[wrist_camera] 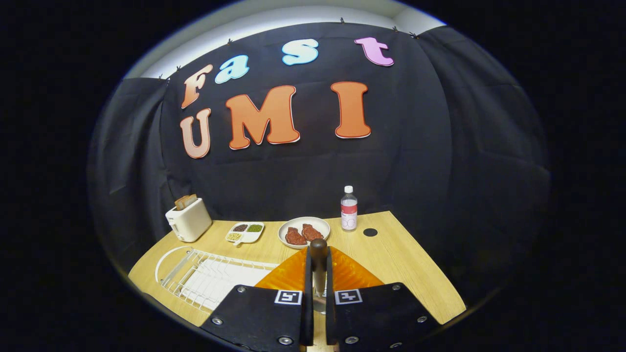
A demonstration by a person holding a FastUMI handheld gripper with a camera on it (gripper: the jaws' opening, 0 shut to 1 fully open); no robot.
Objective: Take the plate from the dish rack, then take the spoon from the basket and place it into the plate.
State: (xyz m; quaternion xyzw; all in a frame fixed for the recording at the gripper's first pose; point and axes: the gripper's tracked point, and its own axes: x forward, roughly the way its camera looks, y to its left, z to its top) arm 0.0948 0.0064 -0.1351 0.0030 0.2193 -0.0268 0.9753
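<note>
Between the fingers (301, 313) of the gripper (318, 313), clamped upright: a spoon (318, 266), dark handle end topmost, bowl end hidden below. Pinched from both sides, probably to keep it from swinging on the way over. Directly beneath and just beyond the gripper, an orange plate (349, 274), already off the rack and flat on the table (401, 264), apparently set close so the spoon has little way to drop. Left of the plate, a white wire rack (205, 276), slots bare. Beyond the plate, a white dish (303, 231) with two pieces of meat; left of that, a small divided tray (245, 232), then a toaster (188, 221) holding bread. Right of the dish, a bottle (348, 209) and a dark disc (370, 232). Task judged nearly done: lowering and release remaining.
</note>
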